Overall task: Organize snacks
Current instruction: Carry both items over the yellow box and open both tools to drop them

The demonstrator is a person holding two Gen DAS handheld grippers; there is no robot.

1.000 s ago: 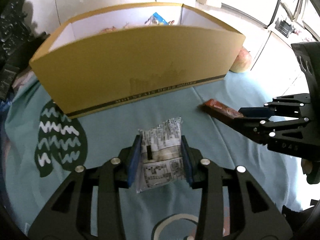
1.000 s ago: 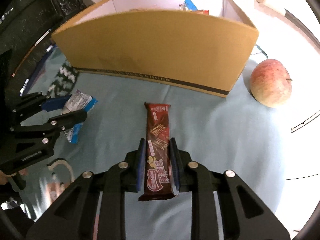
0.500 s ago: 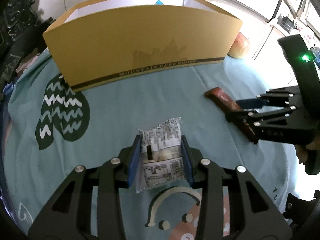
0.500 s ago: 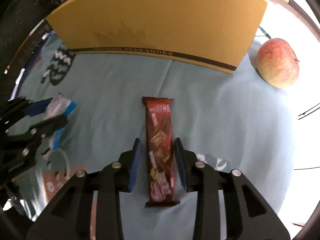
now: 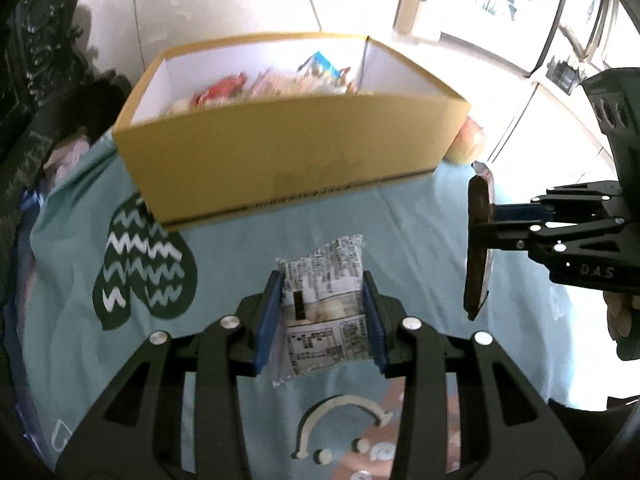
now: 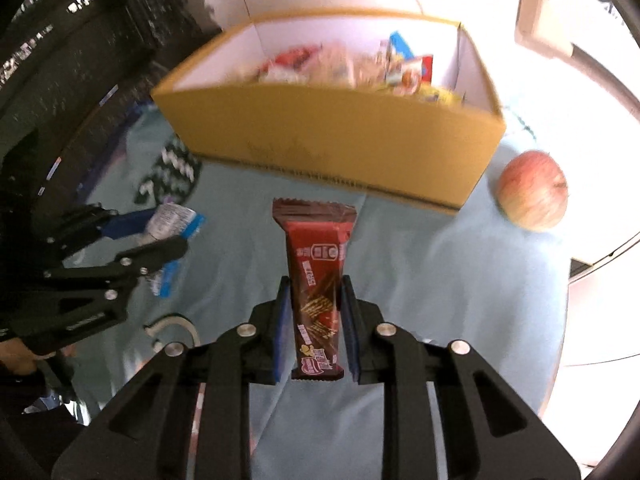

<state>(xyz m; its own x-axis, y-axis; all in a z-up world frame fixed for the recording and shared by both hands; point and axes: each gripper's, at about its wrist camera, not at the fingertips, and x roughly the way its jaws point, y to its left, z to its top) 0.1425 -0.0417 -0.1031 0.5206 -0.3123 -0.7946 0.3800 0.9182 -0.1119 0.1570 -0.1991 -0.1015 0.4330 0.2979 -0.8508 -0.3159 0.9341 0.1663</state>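
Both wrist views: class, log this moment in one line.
left gripper: holds white printed snack packet | right gripper: holds brown wafer bar | yellow cardboard box: ahead

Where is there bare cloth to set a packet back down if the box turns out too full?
Bare cloth lies between the box front and the grippers, and beside the apple. The box interior is crowded with wrappers. Both hands are busy: left gripper holds a white packet, right gripper a chocolate bar.

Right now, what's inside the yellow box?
The yellow box holds a heap of snack packets, red, blue and yellow among them, blurred. Its near wall hides the lower layers and the floor.
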